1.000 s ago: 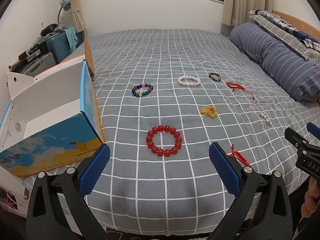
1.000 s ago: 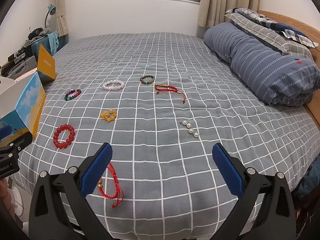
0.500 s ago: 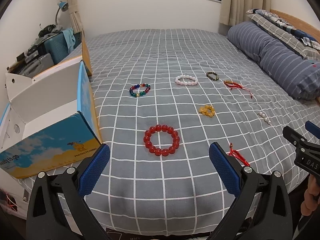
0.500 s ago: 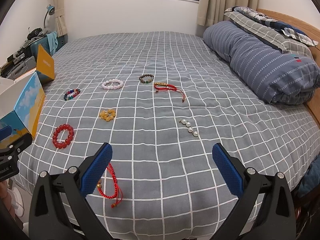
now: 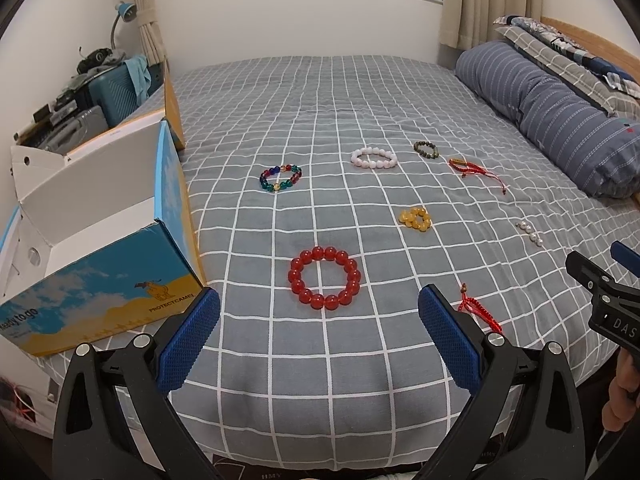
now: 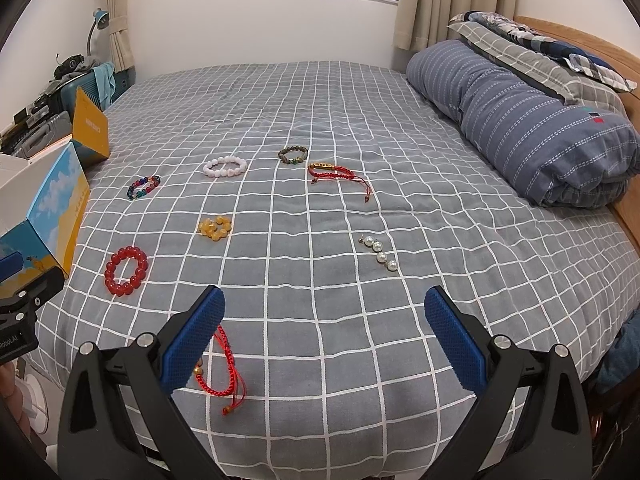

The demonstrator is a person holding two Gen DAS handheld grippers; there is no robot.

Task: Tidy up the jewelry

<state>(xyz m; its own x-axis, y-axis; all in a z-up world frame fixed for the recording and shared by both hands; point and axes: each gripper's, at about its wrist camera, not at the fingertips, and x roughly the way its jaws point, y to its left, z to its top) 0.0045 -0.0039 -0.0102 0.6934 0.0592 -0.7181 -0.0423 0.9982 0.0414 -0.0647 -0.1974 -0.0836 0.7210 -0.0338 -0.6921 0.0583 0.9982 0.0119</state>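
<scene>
Leftmost, an open cardboard box (image 5: 100, 264) is seen at the near left edge of the checked bedspread (image 5: 320, 100), its flaps raised. Just right of it, the left gripper (image 5: 318, 322) is held with its blue pads spread wide and nothing between them — the red bead bracelet (image 5: 325, 278) lies on the cover just beyond its tips. Farther back are laid a multicoloured bracelet (image 5: 280, 178), a white one (image 5: 374, 158), a dark one (image 5: 427, 149) and a red cord bracelet (image 5: 472, 169); an amber cluster (image 5: 415, 219) sits between. A second red cord (image 6: 222, 364) is partly hidden by the left finger of the right gripper (image 6: 324, 320), likewise gaping and empty. A pearl string (image 6: 380, 254) lies beyond — and a rolled blue duvet (image 6: 528, 120) on the far right.
</scene>
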